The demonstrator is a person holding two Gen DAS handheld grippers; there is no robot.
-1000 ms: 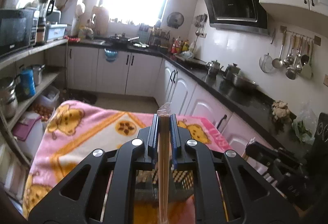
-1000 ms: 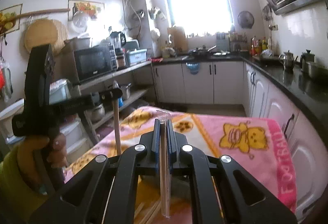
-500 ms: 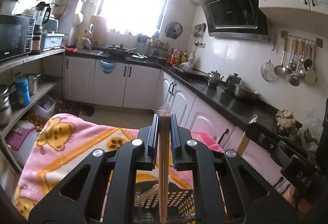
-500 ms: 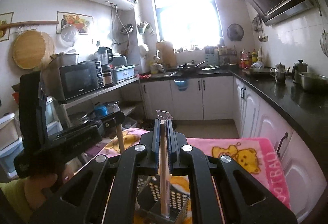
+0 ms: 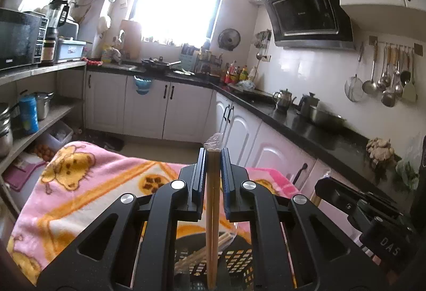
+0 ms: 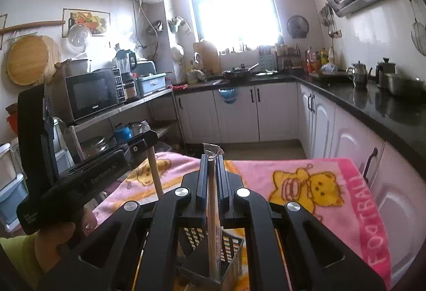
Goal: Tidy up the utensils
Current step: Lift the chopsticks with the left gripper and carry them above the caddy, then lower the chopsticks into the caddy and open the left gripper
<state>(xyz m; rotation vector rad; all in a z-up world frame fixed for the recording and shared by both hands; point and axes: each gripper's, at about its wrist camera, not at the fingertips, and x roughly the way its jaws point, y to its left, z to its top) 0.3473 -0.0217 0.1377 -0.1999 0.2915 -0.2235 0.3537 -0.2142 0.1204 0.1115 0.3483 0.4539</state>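
My left gripper (image 5: 213, 155) is shut on a pair of wooden chopsticks in clear wrap (image 5: 212, 224), held upright; their lower end hangs over a black perforated utensil holder (image 5: 237, 259). My right gripper (image 6: 212, 158) is shut on another wrapped pair of chopsticks (image 6: 213, 224), also upright, with the lower end inside the same holder (image 6: 231, 245). The left gripper body (image 6: 87, 173) shows at the left of the right wrist view, its chopsticks (image 6: 154, 173) pointing down. More wrapped chopsticks (image 5: 197, 253) lie by the holder.
A pink cartoon blanket (image 5: 87, 184) covers the table (image 6: 319, 179). Kitchen counters (image 5: 306, 126) run along the right wall, open shelves with pots (image 5: 32, 115) and a microwave (image 6: 93, 94) along the left. The right gripper body (image 5: 372, 213) sits at lower right.
Both grippers tilted up then eased back down, keeping their chopsticks. The holder came into view beneath them, and the right chopsticks' lower end now stands inside it.
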